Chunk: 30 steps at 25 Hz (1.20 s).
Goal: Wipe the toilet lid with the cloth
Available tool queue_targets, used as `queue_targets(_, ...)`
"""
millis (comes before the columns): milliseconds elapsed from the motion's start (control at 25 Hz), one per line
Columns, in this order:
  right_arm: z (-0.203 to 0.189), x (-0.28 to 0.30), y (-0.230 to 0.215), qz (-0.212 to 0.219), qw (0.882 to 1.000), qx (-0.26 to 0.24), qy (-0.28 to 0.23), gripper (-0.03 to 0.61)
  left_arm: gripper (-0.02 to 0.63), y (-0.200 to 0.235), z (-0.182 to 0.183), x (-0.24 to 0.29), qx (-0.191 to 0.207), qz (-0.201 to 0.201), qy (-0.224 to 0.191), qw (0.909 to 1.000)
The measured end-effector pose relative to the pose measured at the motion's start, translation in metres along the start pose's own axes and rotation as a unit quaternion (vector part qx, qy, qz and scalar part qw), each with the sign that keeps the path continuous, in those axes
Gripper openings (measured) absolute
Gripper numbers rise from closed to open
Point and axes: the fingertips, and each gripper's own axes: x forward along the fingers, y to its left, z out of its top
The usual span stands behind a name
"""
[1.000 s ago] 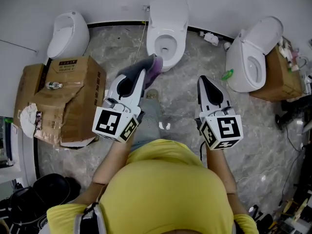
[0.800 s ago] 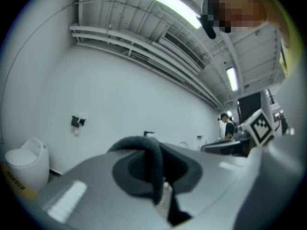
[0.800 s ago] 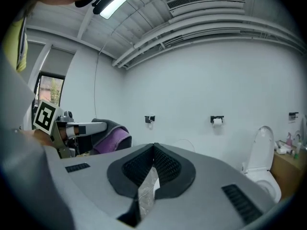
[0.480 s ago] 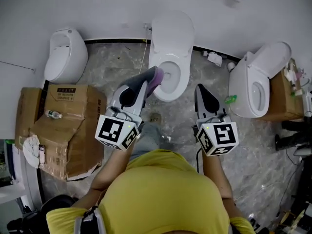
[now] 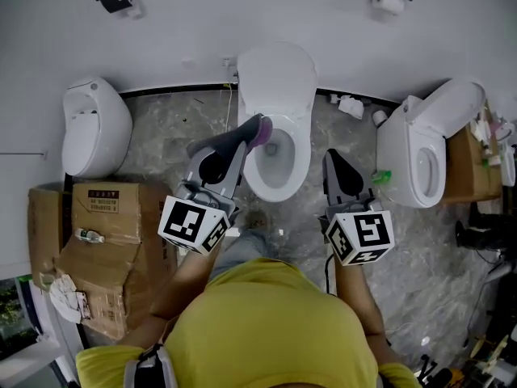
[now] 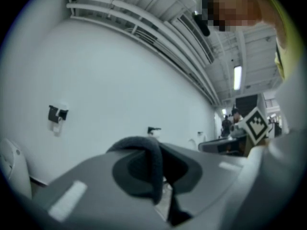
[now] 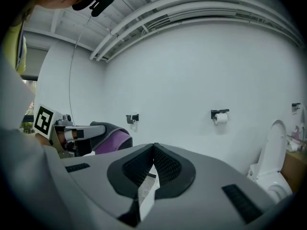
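left gripper (image 5: 255, 126), right gripper (image 5: 332, 155) (jaws closed)

We find no txt we can read. The cardboard box (image 5: 129, 233) has a dark printed label (image 5: 103, 193) on its top flap, but it's too small & blurry to make out.

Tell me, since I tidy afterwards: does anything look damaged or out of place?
The cardboard boxes left of the middle toilet are crushed and torn, a bottle lying on top; white scraps litter the floor by the wall.
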Motion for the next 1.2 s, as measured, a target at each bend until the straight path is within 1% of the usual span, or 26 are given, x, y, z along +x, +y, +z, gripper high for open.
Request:
queue_targets(200, 0.002, 0.027, -0.011, -0.009, 1.000, -0.001, 0.012, 0.015, 0.016, 0.020, -0.007, 0.030, -0.014, -0.016, 0.010, 0.9997)
queue_targets(400, -0.004, 0.036, -0.012, -0.008, 1.000, -0.008, 0.027, 0.015, 0.017, 0.024, -0.013, 0.046, -0.023, -0.029, 0.015, 0.9992)
queue_targets(600, -0.008, 0.042, -0.013, 0.000, 0.999, -0.006, 0.037, 0.015, 0.017, 0.027, -0.022, 0.047, -0.039, -0.024, 0.024, 0.9987)
queue_targets(920, -0.017, 0.062, -0.011, 0.020, 0.999, -0.012, 0.047, 0.015, 0.017, 0.036, -0.036, 0.056, -0.045, -0.010, 0.033, 0.9984)
queue_targets(1200, -0.027, 0.086, -0.034, 0.039, 0.998, -0.015, 0.048, 0.015, 0.017, 0.031, -0.053, 0.093, -0.038, -0.010, 0.037, 0.9985)
